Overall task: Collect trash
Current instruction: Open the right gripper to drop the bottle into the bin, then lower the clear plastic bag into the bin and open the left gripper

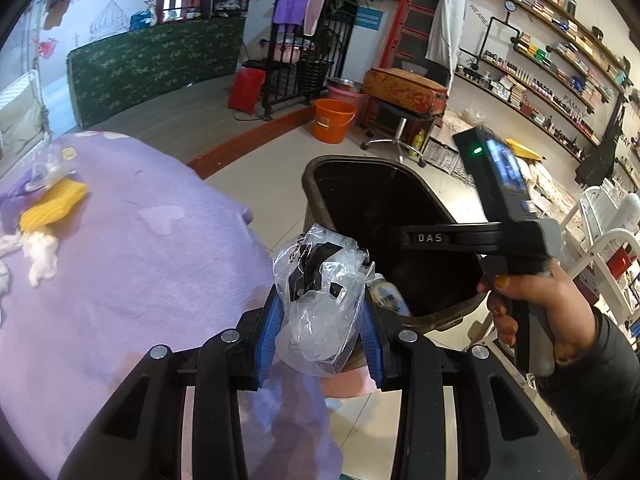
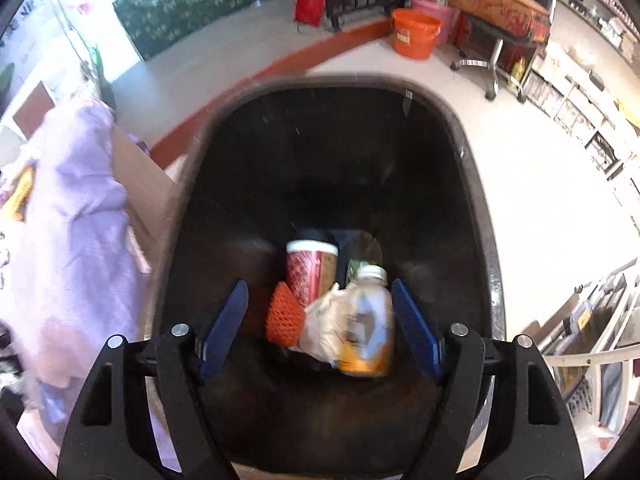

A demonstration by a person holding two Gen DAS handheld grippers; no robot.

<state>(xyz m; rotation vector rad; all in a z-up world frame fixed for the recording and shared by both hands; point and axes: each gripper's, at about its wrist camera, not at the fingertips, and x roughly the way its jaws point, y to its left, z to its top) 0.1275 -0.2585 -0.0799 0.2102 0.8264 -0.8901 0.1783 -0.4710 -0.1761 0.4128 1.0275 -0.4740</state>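
Trash collection looks well under way but unfinished, judging by what lies in the bin and what remains on the table.

Filling the left half of the left wrist view is the table under a lilac fleece cloth (image 1: 132,248). At its far left edge sit leftovers yet to be gathered: a crumpled yellow wrapper (image 1: 54,204), a wad of white tissue (image 1: 40,254) just below it, and a scrap of clear film (image 1: 50,168) above it.

Centre right of that view, and filling the middle of the right wrist view, stands the tall dark brown plastic trash bin (image 2: 476,184), hard beside the table's edge. At its bottom, low centre of the right wrist view, lie a red paper cup with a white rim and black lid (image 2: 310,268), a plastic bottle with a white cap and orange label (image 2: 366,328), a crumpled cream paper wrapper (image 2: 326,330) and an orange foam fruit net (image 2: 282,316). These count as done.

The right gripper (image 2: 320,322) hangs over the bin's mouth with its blue pads spread wide and nothing between them.

The left gripper (image 1: 320,316), low centre of its own view, is clamped on a crumpled clear plastic bag with black print (image 1: 320,292), held at the bin's near rim and not yet let go. That drop seems the step in hand; the table scraps come after.
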